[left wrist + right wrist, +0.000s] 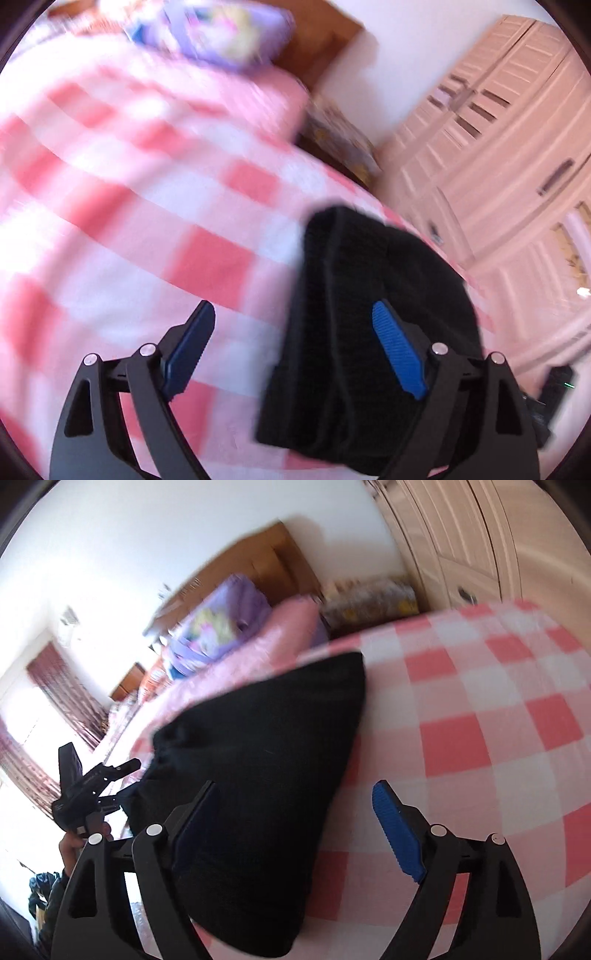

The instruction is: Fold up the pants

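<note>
Left wrist view: folded black knit pants (369, 314) on checked cloth (147, 221).

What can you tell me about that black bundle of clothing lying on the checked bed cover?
The pants are black, of soft matte cloth, folded into a thick compact bundle with layered edges showing along one side. They lie flat on the pink-and-white checked cover, near the bed's edge. Both views are blurred, so seams and details are unclear. Nothing grips them: the left claw and right claw stand open above them.
</note>
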The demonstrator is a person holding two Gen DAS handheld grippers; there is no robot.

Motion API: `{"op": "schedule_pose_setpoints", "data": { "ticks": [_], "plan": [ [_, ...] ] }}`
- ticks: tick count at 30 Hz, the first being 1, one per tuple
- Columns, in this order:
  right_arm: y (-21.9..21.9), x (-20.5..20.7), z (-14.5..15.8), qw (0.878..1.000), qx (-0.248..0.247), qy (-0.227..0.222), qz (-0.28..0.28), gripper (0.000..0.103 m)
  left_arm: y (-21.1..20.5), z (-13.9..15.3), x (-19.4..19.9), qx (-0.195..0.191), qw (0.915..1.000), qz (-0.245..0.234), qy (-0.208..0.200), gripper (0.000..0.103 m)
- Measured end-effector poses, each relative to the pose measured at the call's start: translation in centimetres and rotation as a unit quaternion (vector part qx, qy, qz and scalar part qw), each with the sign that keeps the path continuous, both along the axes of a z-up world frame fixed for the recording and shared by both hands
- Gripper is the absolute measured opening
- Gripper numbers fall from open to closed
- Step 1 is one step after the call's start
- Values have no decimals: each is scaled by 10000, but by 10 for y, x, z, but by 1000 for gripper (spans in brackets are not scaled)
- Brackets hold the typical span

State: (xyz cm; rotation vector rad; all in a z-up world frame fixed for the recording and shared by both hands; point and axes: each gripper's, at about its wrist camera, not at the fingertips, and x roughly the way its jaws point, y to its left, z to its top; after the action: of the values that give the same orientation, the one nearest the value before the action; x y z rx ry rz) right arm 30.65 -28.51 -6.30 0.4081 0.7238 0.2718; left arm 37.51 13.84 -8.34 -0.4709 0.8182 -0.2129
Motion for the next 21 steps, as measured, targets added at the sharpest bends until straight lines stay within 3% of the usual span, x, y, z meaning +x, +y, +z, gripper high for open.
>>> {"op": "schedule_pose_setpoints", "data": {
  "ticks": [3,7,9,11,13,14,17,21],
  "plan": [
    [17,-6,11,9993,16,-241,278,83,-7,34,-27,108,9979,113,-635,91],
    [62,-6,6,9966,-586,-225,535,83,-67,61,-43,476,9902,-892,-964,96],
    [84,-10,-5,9925,-1046,-165,607,83,-97,54,-47,724,9842,-1277,-985,96],
    [108,-21,-18,9803,-1844,-231,676,84,-125,33,-43,1120,9782,-1520,-870,96],
    [123,-30,-27,9645,-2480,-384,826,87,-136,8,-41,1485,9741,-1520,-779,96],
    [123,-31,-28,9631,-2513,-370,893,87,-139,2,-44,1739,9696,-1459,-915,96],
    [100,-25,-9,9744,-1918,-282,1139,87,-135,-6,-43,1940,9649,-1486,-964,99],
    [36,17,16,9970,-404,-326,572,87,-132,-6,-42,1906,9656,-1533,-884,100]
  ]
}}
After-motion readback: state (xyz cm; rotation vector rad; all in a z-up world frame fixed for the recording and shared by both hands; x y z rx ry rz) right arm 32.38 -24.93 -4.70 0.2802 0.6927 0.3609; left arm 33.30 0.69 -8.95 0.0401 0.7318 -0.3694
